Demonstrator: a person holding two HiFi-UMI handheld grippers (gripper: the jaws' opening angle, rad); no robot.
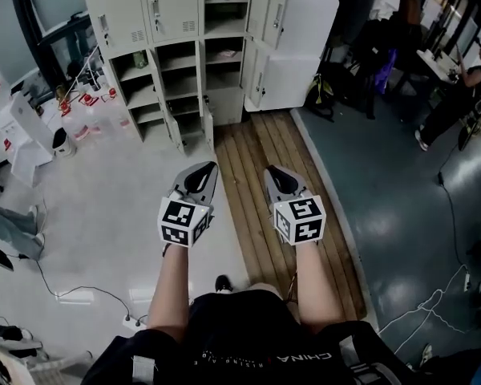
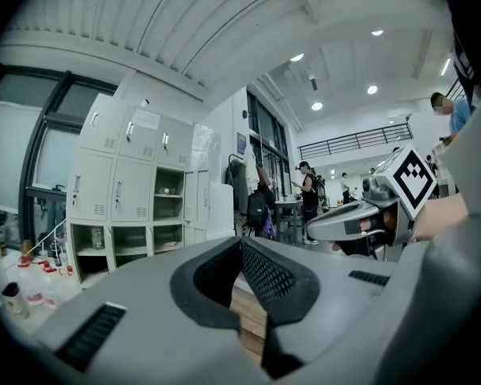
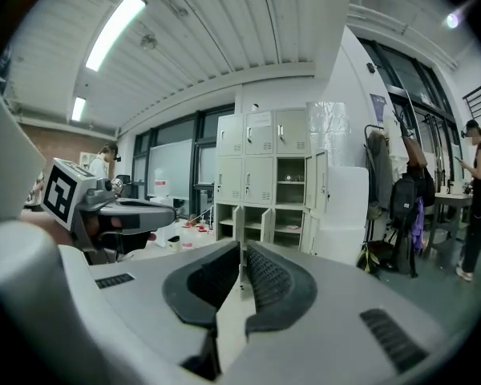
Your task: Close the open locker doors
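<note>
A cream locker bank [image 1: 172, 50] stands a few steps ahead at the top of the head view. Several of its compartments are open. Two narrow lower doors [image 1: 176, 131] stick out toward me, and taller doors [image 1: 266, 13] at the right stand swung open. The same lockers [image 2: 136, 191] show far off in the left gripper view and, with open doors [image 3: 324, 183], in the right gripper view. My left gripper [image 1: 204, 168] and right gripper [image 1: 272, 172] are held side by side at waist height, well short of the lockers. Both are shut with nothing between the jaws.
A wooden plank strip [image 1: 284, 207] runs from the lockers toward me. Bottles and canisters [image 1: 84, 115] and cables lie on the floor at the left, near someone's leg [image 1: 8, 224]. A white cabinet [image 1: 301, 50] stands right of the lockers. A person [image 1: 457, 87] stands at a far-right table.
</note>
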